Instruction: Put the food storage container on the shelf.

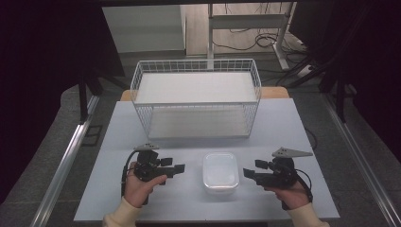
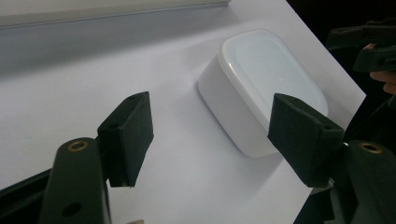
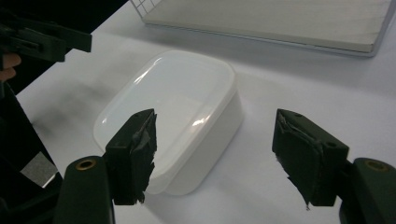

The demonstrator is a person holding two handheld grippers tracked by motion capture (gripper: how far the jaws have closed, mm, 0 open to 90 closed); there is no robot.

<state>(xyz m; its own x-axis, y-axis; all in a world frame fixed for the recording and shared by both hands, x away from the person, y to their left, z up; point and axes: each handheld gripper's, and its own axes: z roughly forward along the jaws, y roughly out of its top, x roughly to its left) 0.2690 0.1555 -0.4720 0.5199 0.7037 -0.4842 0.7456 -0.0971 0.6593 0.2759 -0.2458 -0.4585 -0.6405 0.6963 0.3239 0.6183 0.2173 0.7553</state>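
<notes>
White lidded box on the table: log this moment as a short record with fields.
box: white lidded box, lid on, flat on the table
left gripper: open, left of the box, not touching it
right gripper: open, right of the box, not touching it
behind the box: white wire basket, nothing seen in it

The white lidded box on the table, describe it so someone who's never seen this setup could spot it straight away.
Start at the pale table with the white wire basket standing at its far side. Nearer the person, in front of that basket, sits the white box, between the open left gripper and the open right gripper. It is the low, solid, rounded plastic tub with a smooth lid, unlike the tall mesh basket.
</notes>
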